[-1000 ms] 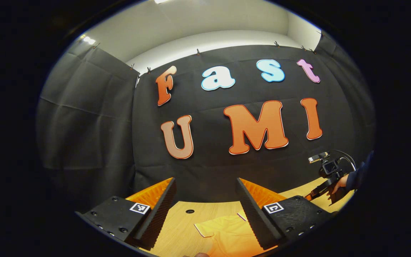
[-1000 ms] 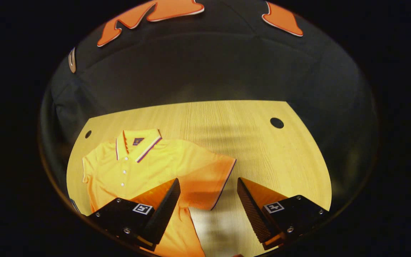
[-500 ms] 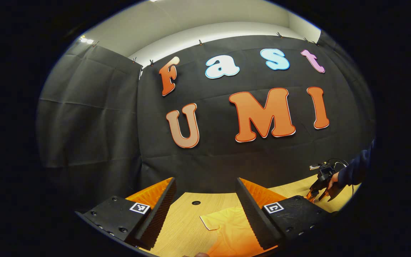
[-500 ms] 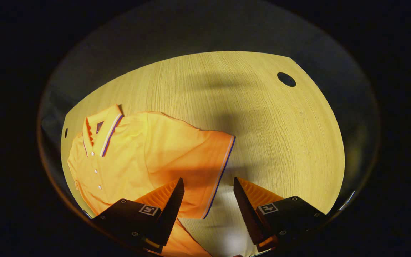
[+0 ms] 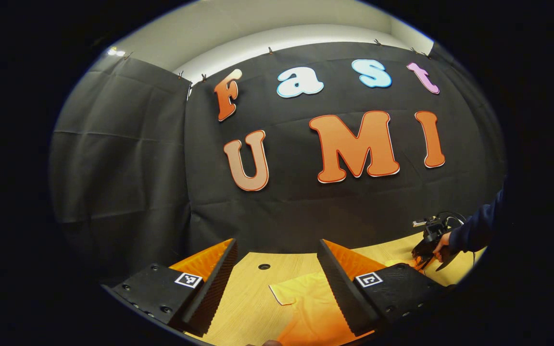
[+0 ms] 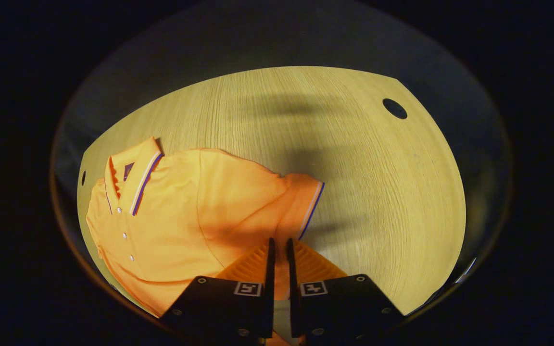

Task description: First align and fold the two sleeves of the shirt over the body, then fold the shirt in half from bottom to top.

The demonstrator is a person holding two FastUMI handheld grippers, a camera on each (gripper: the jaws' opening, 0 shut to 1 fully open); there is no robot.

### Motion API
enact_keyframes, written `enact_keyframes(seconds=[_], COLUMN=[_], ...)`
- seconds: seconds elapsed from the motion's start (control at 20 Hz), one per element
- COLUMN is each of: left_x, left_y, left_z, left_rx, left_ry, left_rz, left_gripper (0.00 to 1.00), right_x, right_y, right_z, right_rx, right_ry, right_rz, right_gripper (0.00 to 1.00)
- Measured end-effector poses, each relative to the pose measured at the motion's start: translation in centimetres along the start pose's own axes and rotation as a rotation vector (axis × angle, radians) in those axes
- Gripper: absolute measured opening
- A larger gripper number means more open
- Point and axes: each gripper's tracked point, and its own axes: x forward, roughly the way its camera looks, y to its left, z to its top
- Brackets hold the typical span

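Shirt (image 6: 181, 216) lay flat on the table (image 6: 354, 158), right sleeve pinched at its cuff.

Left gripper view: the left gripper (image 5: 277, 278) was held wide apart with nothing in it, above a sleeve (image 5: 301, 298) lying on the wood; far off, a hand (image 5: 443, 240) held the other gripper down at the cloth. Right gripper view: the right gripper (image 6: 278, 250) was nearly closed, both fingers pressing the right sleeve (image 6: 301, 202) by its striped edge, which puckered there. The cloth looked light, soft and limp, likely to droop and wrinkle; cuffs and hem corners seemed the best holds, lifted low and slowly.
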Motion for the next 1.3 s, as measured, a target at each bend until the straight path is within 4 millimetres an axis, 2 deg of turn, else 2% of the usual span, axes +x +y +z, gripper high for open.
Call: enact_keyframes(seconds=[0.1, 0.25, 0.45, 0.6, 0.8, 0.85, 0.9, 0.95, 1.0, 1.05, 1.1, 1.15, 1.2, 1.3], left_x=[0.0, -0.1, 0.2, 0.5, 0.6, 0.7, 1.0, 1.4, 1.7, 2.2, 2.6, 3.4, 4.1, 5.8], left_y=[0.5, 2.0, 3.5, 4.3, 5.2, 5.3, 5.6, 5.6, 5.5, 5.7, 5.8, 5.8, 5.7, 5.3], left_z=[0.0, -0.8, -1.5, -1.8, -2.6, -2.9, -3.3, -3.8, -4.3, -4.8, -5.6, -6.5, -7.8, -9.8], left_rx=[-0.005, -0.024, -0.051, -0.064, -0.083, -0.09, -0.093, -0.101, -0.106, -0.116, -0.125, -0.135, -0.144, -0.161], left_ry=[-0.006, 0.003, 0.012, 0.018, 0.03, 0.039, 0.053, 0.07, 0.083, 0.101, 0.126, 0.165, 0.204, 0.29], left_rz=[0.006, 0.029, 0.053, 0.061, 0.069, 0.071, 0.073, 0.066, 0.059, 0.059, 0.056, 0.049, 0.042, 0.006], left_gripper=[0.99, 0.99, 0.99, 0.99, 0.99, 0.99, 1.0, 0.99, 0.99, 0.99, 0.99, 0.99, 0.99, 0.99], right_x=[-0.7, -2.6, -5.7, -7.5, -8.6, -9.0, -9.6, -10.1, -10.3, -11.0, -11.9, -12.7, -13.6, -16.0], right_y=[1.2, 3.3, 6.5, 9.7, 14.1, 15.2, 16.0, 16.4, 17.0, 17.2, 17.5, 17.4, 17.5, 16.8], right_z=[0.3, 2.7, 4.0, 3.9, 3.1, 2.2, 1.8, 1.9, 1.9, 2.1, 1.8, 1.9, 2.0, 2.5], right_rx=[0.036, 0.063, 0.002, -0.037, -0.072, -0.07, -0.074, -0.089, -0.108, -0.122, -0.134, -0.144, -0.153, -0.162], right_ry=[-0.002, -0.096, -0.152, -0.151, -0.15, -0.119, -0.106, -0.12, -0.143, -0.161, -0.181, -0.209, -0.251, -0.345], right_rz=[0.05, 0.108, 0.165, 0.215, 0.282, 0.318, 0.346, 0.353, 0.372, 0.383, 0.398, 0.393, 0.4, 0.398], right_gripper=[0.06, 0.05, 0.05, 0.05, 0.05, 0.08, 0.24, 0.3, 0.41, 0.45, 0.62, 0.5, 0.66, 0.73])
